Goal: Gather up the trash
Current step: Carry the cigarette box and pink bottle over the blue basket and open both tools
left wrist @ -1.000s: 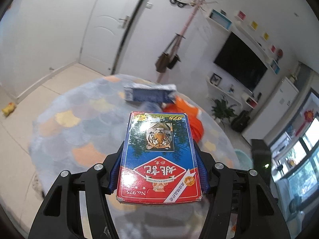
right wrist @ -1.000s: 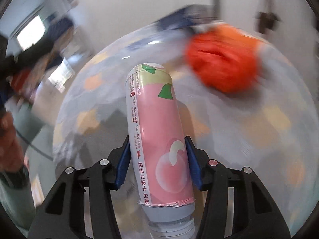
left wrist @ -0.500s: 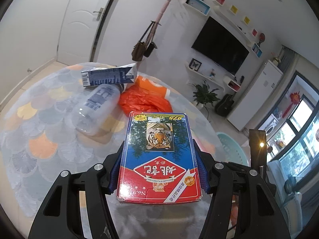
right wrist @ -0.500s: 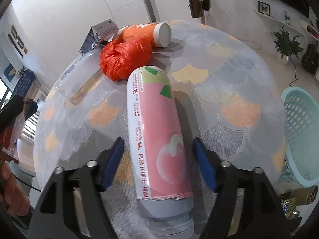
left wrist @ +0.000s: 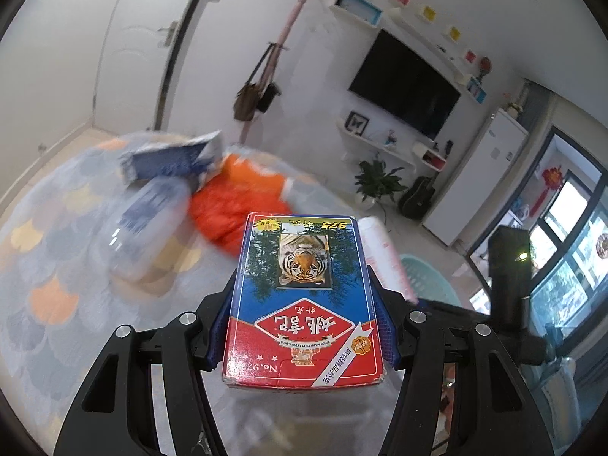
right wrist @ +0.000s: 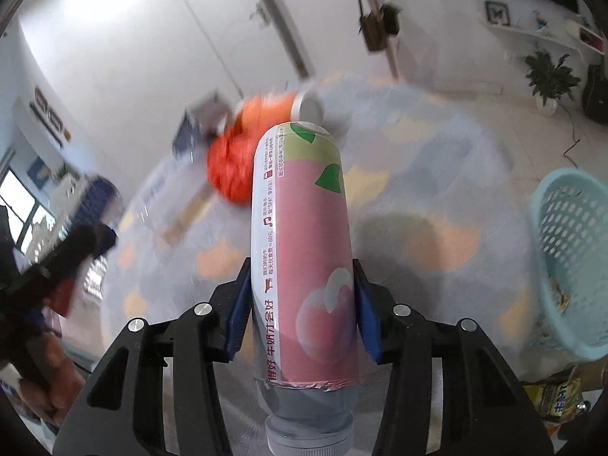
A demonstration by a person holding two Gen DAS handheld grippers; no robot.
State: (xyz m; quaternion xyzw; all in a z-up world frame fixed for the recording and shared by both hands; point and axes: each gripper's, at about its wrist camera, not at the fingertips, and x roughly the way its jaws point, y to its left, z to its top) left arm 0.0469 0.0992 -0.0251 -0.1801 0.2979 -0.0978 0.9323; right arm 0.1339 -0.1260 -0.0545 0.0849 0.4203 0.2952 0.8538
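My left gripper point(left wrist: 302, 326) is shut on a red and blue playing-card box point(left wrist: 302, 300) with a tiger picture, held above the round table point(left wrist: 49, 266). My right gripper point(right wrist: 302, 309) is shut on a pink peach-drink bottle point(right wrist: 304, 250), cap toward the camera, also above the table point(right wrist: 425, 174). The bottle's end shows right of the box in the left wrist view point(left wrist: 383, 250). On the table lie an orange plastic bag point(left wrist: 235, 205), a clear plastic bottle point(left wrist: 148, 220), a blue carton point(left wrist: 171, 159) and an orange can point(right wrist: 300, 104).
A light-blue laundry-style basket point(right wrist: 570, 258) stands on the floor right of the table; it also shows in the left wrist view point(left wrist: 425, 281). Snack wrappers point(right wrist: 558, 399) lie near its base. The room has a coat stand, TV wall and fridge beyond.
Both grippers have swung; the views are motion-blurred. The right gripper's jaws, wider half a second ago, now press the pink bottle again. The basket has come closer on the right.
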